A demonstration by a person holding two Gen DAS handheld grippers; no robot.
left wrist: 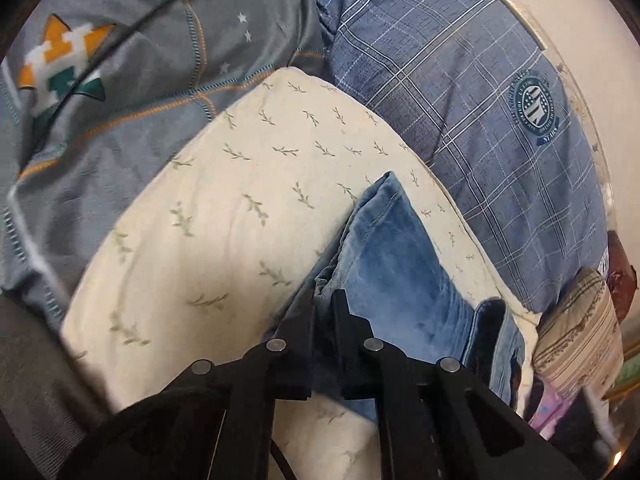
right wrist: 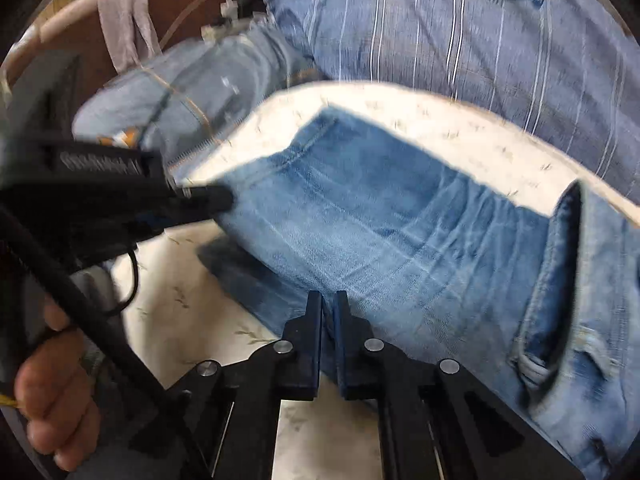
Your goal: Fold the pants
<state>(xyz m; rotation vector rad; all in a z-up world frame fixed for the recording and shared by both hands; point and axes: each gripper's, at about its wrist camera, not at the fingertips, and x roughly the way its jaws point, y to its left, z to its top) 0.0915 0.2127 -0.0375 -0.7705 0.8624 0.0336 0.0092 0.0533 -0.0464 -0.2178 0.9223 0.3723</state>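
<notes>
Lying on the cream leaf-printed cushion [left wrist: 240, 208], the faded blue denim pants [right wrist: 380, 232] are clamped by the left tool [left wrist: 325, 300] and the right tool [right wrist: 328, 302].

**What stays hidden, cut off or blurred**

In the left wrist view, the edge of the jeans [left wrist: 400, 264] pinched between the jaws is covered by the black fingers [left wrist: 308, 320]. To the right of the jaws the waistband is cut off low in the frame. The lettering on the round emblem [left wrist: 538, 110], ahead and right of the jaws, is too small to be read.

In the right wrist view, the plaid fabric [right wrist: 460, 20] ahead of the jaws is smeared by blur. The print on the left gripper [right wrist: 224, 200], left of the jaws, cannot be read, and its tips are blurred
</notes>
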